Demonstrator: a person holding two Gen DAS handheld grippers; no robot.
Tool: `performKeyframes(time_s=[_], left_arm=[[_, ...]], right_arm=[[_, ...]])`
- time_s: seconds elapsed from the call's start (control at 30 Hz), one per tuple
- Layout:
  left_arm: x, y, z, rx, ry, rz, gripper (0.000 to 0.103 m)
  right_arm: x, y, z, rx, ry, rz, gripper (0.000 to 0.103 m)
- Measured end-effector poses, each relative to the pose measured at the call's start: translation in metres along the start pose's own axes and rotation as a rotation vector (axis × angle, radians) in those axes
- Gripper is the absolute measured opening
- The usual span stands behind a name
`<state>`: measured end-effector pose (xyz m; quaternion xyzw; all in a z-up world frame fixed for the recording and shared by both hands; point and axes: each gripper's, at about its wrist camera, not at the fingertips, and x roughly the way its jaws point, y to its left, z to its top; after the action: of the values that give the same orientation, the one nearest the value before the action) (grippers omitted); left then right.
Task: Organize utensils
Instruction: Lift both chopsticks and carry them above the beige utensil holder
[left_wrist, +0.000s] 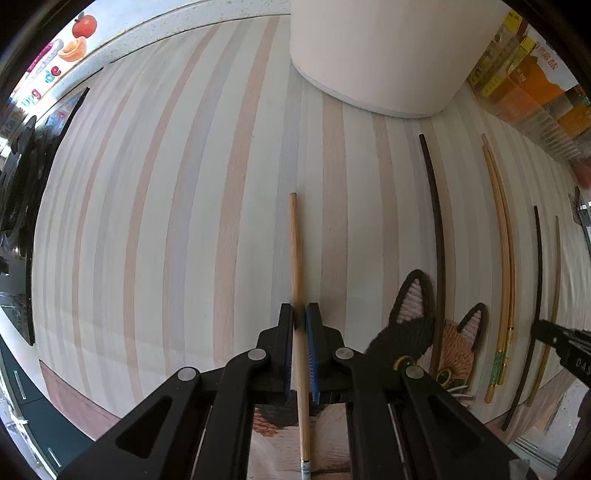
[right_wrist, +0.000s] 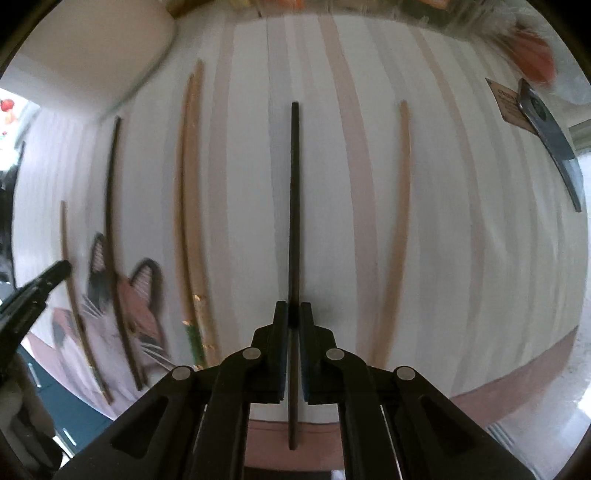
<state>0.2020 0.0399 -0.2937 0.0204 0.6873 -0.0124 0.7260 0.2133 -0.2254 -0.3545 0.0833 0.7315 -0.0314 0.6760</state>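
My left gripper (left_wrist: 300, 317) is shut on a light wooden chopstick (left_wrist: 295, 251) that runs lengthwise between its pads over the striped cloth (left_wrist: 166, 221). My right gripper (right_wrist: 294, 314) is shut on a black chopstick (right_wrist: 294, 192), also held lengthwise. Other chopsticks lie side by side on the cloth: a black one (left_wrist: 436, 229), a tan pair (left_wrist: 502, 258), another black one (left_wrist: 537, 280) and a tan one (left_wrist: 554, 295). In the right wrist view a tan chopstick (right_wrist: 400, 221) lies right of the held one, the tan pair (right_wrist: 188, 206) and a black one (right_wrist: 110, 236) to the left.
A tall white cylindrical container (left_wrist: 380, 55) stands at the far side of the cloth. A cat-shaped mat (left_wrist: 417, 325) lies under some chopsticks. Orange packets (left_wrist: 528, 88) sit at the far right. A dark flat tool (right_wrist: 550, 140) lies at the right.
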Motion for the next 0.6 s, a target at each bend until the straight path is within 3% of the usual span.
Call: performKeyframes(time_s=[0.4, 0.57, 0.6], left_arm=[[0.006, -0.012, 0.003, 0.007, -0.005, 0.017, 0.005], [0.005, -0.025, 0.006, 0.054, -0.012, 0.049, 0.005], [0.005, -0.027, 0.007, 0.060, -0.011, 0.053, 0.004]], right_arm=[[0.002, 0.032, 0.033, -0.012, 0.009, -0.083, 0.009], [0.003, 0.036, 0.046, -0.020, 0.000, -0.096, 0.008], [0.011, 0.052, 0.043, -0.017, -0.006, -0.094, 0.008]])
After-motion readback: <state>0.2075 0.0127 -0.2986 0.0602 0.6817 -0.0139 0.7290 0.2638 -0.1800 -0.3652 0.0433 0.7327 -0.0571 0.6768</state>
